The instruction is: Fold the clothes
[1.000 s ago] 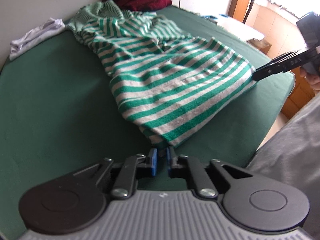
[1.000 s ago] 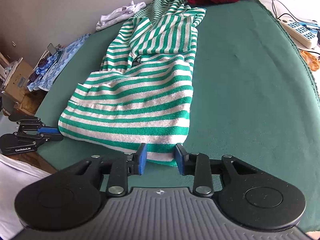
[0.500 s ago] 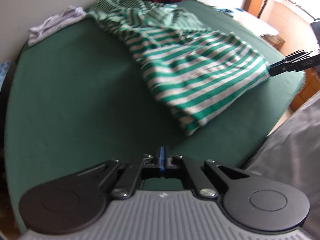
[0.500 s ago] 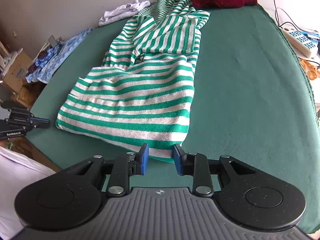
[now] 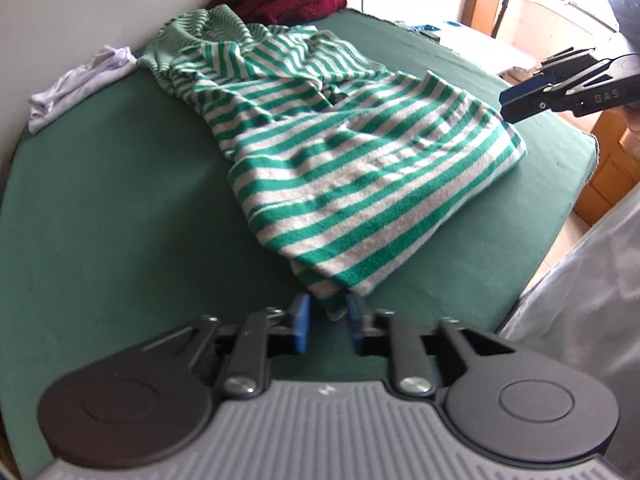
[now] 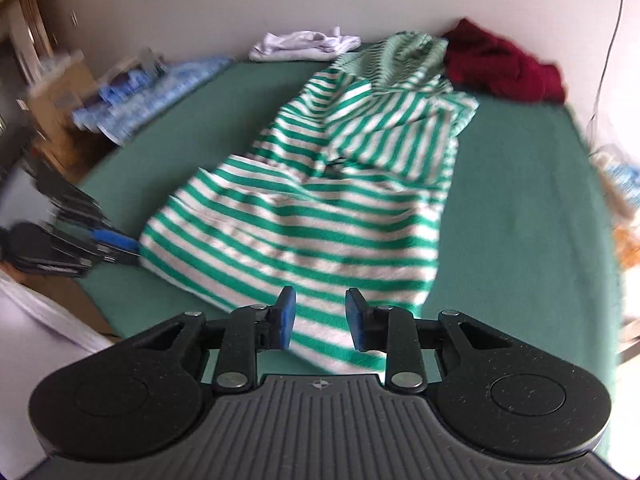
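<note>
A green-and-white striped hooded top [image 5: 340, 160] lies lengthwise on the green cloth surface [image 5: 100, 220], hood toward the wall. My left gripper [image 5: 327, 320] is at the top's near corner, and its jaws are opening. The corner tip lies loose in the gap and neither blue pad presses it. My right gripper [image 6: 320, 316] hovers open over the hem of the striped top [image 6: 320, 208], with cloth below it and nothing gripped. In the left wrist view the right gripper [image 5: 505, 105] hangs above the far hem corner. The left gripper [image 6: 128, 246] shows at the left hem corner.
A maroon garment [image 6: 504, 68] and a white garment [image 6: 304, 44] lie at the back by the wall. Blue patterned cloth [image 6: 160, 84] and a cardboard box [image 6: 60, 92] sit off the left edge. A person's grey clothing [image 5: 592, 300] is at the right, near the surface's front edge.
The left gripper shut fully away from the top, then came back to the near corner with its jaws parted. The right gripper lifted off the hem and rolled.
</note>
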{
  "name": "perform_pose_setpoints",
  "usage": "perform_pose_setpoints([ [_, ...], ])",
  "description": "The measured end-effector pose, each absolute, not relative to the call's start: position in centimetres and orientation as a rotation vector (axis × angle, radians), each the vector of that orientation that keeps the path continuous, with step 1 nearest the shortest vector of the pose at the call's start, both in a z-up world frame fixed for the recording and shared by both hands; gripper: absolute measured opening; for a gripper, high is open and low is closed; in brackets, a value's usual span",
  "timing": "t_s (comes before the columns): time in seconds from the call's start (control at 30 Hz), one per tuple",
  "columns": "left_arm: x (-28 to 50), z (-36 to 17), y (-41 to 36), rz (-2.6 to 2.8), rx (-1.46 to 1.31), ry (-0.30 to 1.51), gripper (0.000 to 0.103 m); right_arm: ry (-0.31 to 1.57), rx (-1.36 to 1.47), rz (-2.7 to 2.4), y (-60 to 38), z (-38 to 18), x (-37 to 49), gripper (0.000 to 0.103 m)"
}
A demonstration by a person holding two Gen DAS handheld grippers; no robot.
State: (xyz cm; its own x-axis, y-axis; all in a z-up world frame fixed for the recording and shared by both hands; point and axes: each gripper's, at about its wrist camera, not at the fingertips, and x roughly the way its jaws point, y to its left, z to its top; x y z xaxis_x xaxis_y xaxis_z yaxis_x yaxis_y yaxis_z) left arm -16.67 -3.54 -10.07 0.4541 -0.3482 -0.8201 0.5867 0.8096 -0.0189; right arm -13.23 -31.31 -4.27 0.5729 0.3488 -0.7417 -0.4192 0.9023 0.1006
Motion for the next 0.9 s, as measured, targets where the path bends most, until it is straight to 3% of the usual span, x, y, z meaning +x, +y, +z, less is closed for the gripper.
perform_pose_setpoints([
  [0.03,-16.6,-10.2,-3.7,-0.586,0.281,0.940,0.010,0.838,-0.072,0.496,-30.9,-3.9,-13.0,0.030],
  [0.1,-16.6,-10.4,-3.9,-0.591,0.275,0.938,0.001,0.816,-0.032,0.599,-29.9,-3.2,-12.4,0.030],
  [0.37,-17.0,-10.2,-3.4,-0.567,0.260,0.929,0.000,0.822,-0.142,0.867,-17.1,-6.5,-7.4,0.028],
  [0.63,-17.8,-10.2,-3.6,-0.554,0.253,0.895,0.000,0.784,-0.234,0.793,-14.6,-7.7,-4.8,0.028],
  [0.7,-17.9,-10.3,-3.5,-0.554,0.260,0.890,0.000,0.805,-0.246,0.821,-14.6,-8.0,-4.4,0.021],
  [0.73,-18.0,-10.3,-3.4,-0.555,0.266,0.888,0.000,0.810,-0.257,0.841,-14.6,-8.0,-4.1,0.005],
  [0.77,-18.0,-10.4,-3.4,-0.556,0.271,0.888,0.000,0.801,-0.269,0.851,-14.6,-7.9,-4.0,0.002],
  [0.9,-18.0,-10.3,-3.3,-0.557,0.274,0.889,0.000,0.740,-0.290,0.828,-15.3,-7.5,-4.0,0.000],
])
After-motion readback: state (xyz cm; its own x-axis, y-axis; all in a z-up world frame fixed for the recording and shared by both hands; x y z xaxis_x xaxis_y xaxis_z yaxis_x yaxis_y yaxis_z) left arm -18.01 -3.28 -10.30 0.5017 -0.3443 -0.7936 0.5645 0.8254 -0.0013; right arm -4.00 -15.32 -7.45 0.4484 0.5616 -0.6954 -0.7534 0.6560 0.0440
